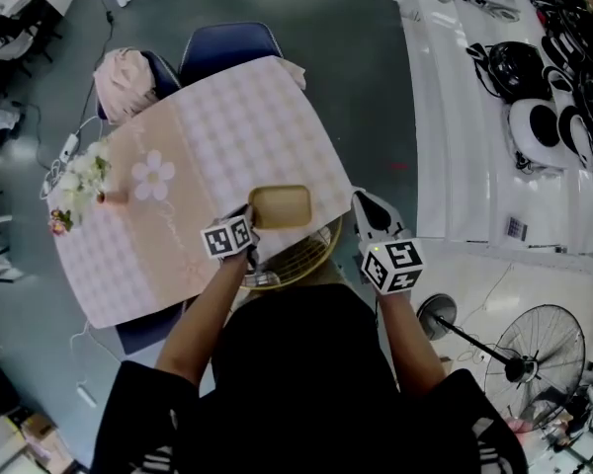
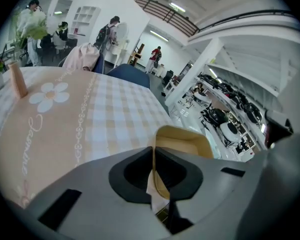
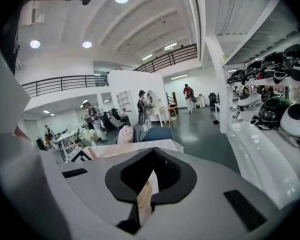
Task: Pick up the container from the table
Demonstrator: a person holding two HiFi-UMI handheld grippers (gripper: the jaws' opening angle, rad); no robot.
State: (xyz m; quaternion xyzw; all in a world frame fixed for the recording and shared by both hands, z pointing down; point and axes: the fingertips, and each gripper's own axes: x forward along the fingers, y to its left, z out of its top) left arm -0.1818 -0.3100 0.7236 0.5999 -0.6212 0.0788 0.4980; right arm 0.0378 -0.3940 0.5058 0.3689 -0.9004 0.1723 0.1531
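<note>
The container (image 1: 282, 205) is a shallow tan tray with rounded corners, at the near edge of the pink checked table (image 1: 227, 126). My left gripper (image 1: 251, 220) is shut on its left wall. In the left gripper view the thin wall runs between the closed jaws (image 2: 153, 156), with the container (image 2: 186, 143) beyond them over the tablecloth (image 2: 105, 114). My right gripper (image 1: 362, 201) is off the table's right edge, apart from the container. It is shut (image 3: 151, 171) with nothing held; only pale cloth shows through the gap below its jaws.
A gold wire basket (image 1: 298, 257) sits just below the container at the table's near edge. A flower vase (image 1: 77, 186) stands at the table's left. Blue chairs (image 1: 227, 49) are at the far side. A white counter with helmets (image 1: 474, 126) runs along the right, and a floor fan (image 1: 534, 352) is near right.
</note>
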